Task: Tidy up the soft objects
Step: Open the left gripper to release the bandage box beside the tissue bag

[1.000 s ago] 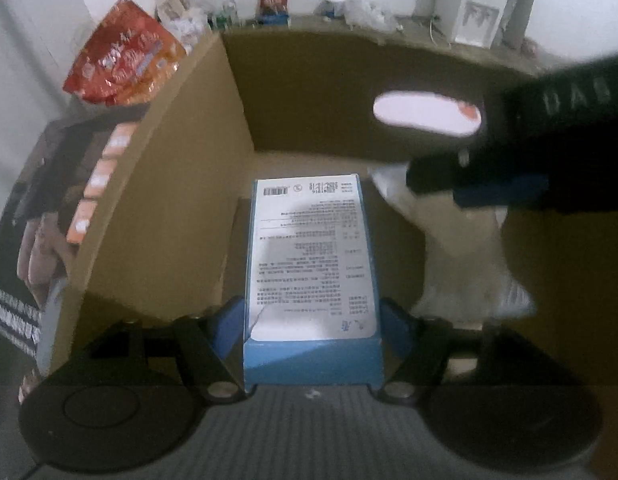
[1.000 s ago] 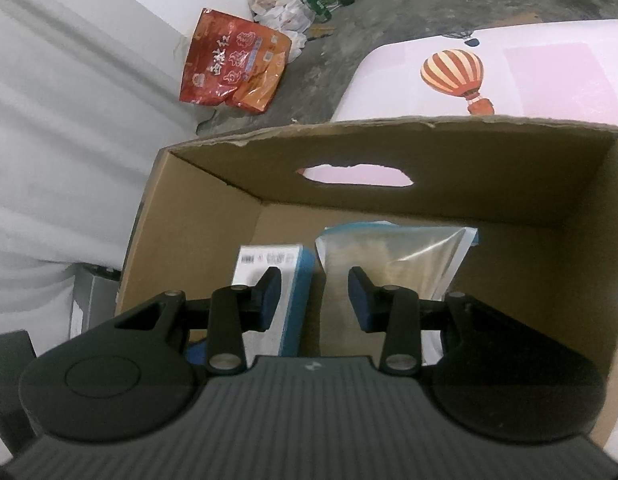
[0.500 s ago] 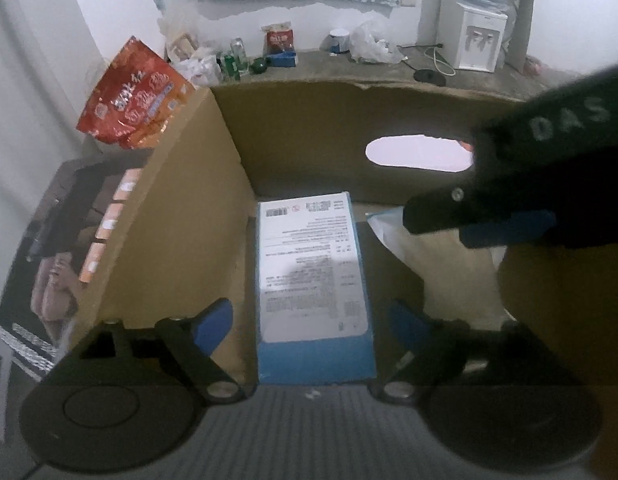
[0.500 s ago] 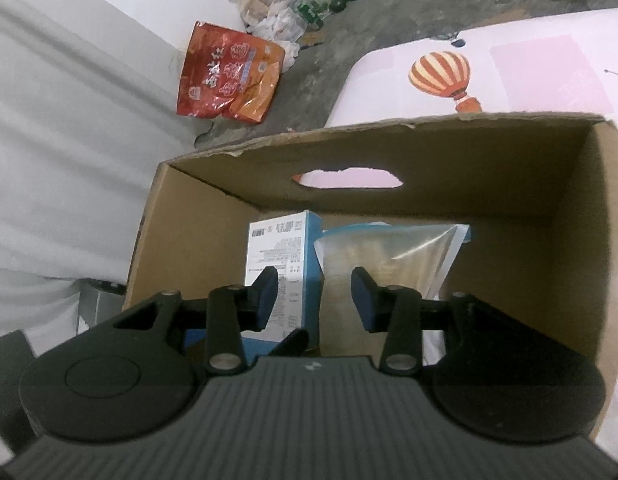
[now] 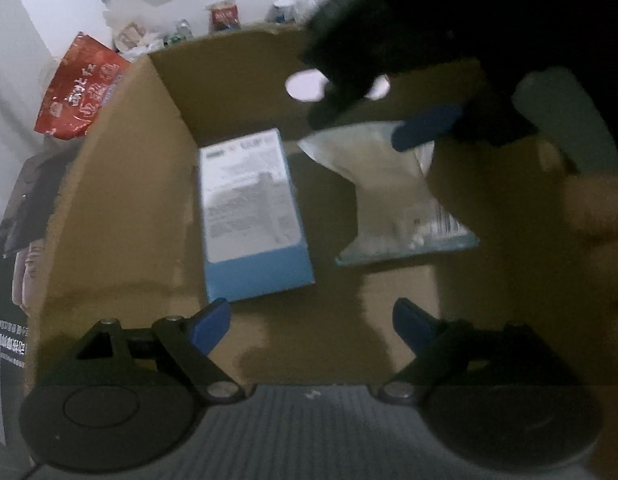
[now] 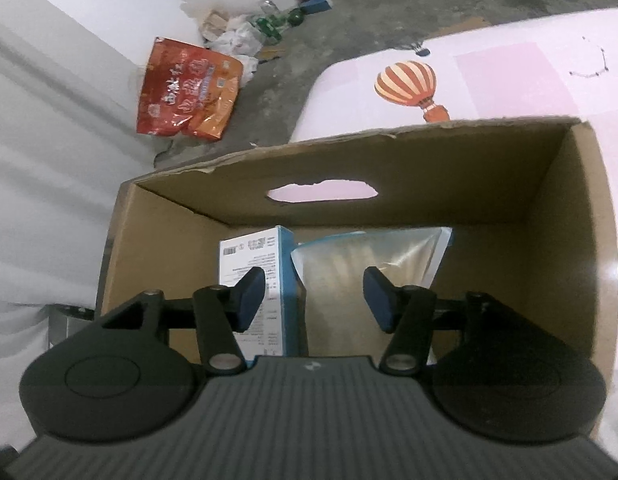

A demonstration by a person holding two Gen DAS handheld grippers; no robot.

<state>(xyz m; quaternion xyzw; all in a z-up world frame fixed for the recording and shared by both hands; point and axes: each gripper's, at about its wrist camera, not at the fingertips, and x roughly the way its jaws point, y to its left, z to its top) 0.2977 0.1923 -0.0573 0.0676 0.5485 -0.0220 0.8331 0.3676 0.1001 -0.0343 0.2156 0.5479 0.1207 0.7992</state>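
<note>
A blue and white pack (image 5: 253, 212) lies on the floor of a cardboard box (image 5: 121, 184), beside a clear soft pouch (image 5: 393, 196). My left gripper (image 5: 311, 324) is open and empty, just short of the pack's near end. My right gripper (image 6: 313, 298) is open and empty above the box, over the pack (image 6: 265, 276) and the pouch (image 6: 361, 268). It also shows in the left wrist view, dark and blurred, over the pouch (image 5: 425, 124).
The box's far wall (image 6: 429, 164) has a hand hole. A pink sheet with a balloon print (image 6: 413, 88) lies beyond it. A red snack bag (image 6: 185, 88) and litter lie on the grey floor by a white wall. A dark printed carton (image 5: 13, 216) stands left of the box.
My left gripper has let go of the blue pack and drawn back and up; the pack now lies free in the box. My right gripper has risen and opened a little wider.
</note>
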